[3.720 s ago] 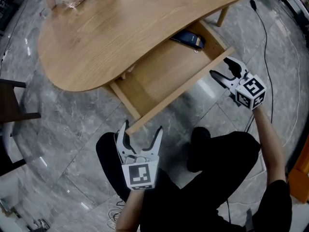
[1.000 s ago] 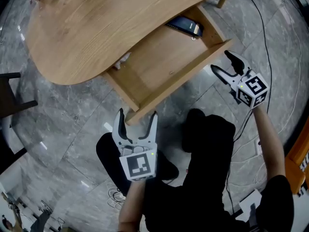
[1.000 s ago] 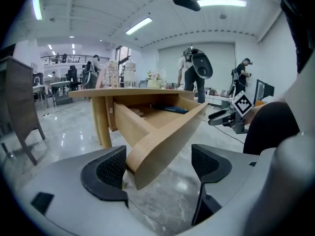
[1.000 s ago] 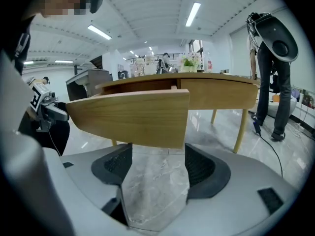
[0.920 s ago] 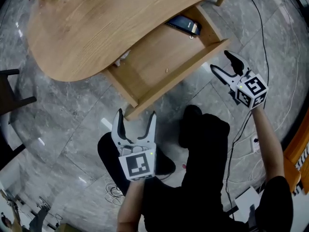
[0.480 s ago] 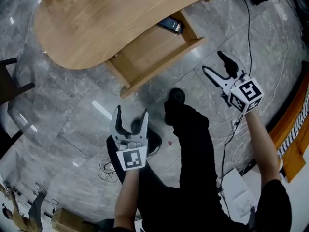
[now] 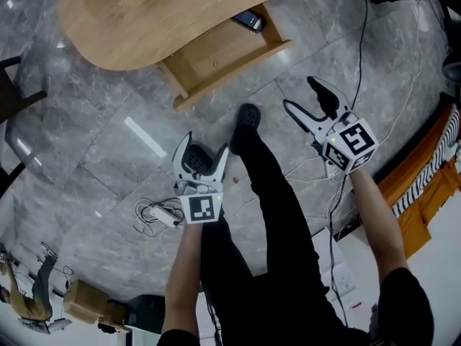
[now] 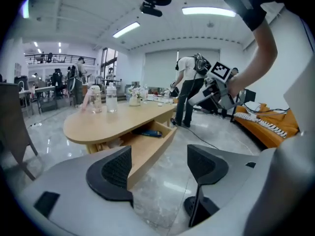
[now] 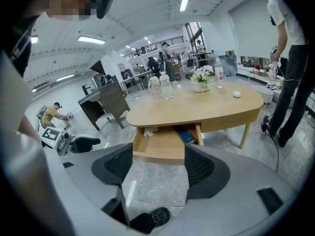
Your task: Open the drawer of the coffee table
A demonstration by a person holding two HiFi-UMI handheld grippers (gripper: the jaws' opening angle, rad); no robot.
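The light wooden coffee table stands at the top of the head view, and its drawer is pulled out toward me with a dark flat object inside. My left gripper hangs over the grey floor, well clear of the drawer; its jaws have just narrowed a little, are open, and hold nothing. My right gripper is also open and empty, to the right of the drawer's corner. Both gripper views look at the open drawer from a distance, past the left gripper and the right gripper.
A person's black-clad legs and shoe stand between the grippers. Cables and a white power strip lie on the floor. An orange sofa is at the right. Bottles and a flower vase sit on the tabletop. A dark chair stands left of the table.
Both grippers have risen and drawn back from the drawer as the head view pulled away from the table. The drawer stays open. The left jaws have narrowed slightly.
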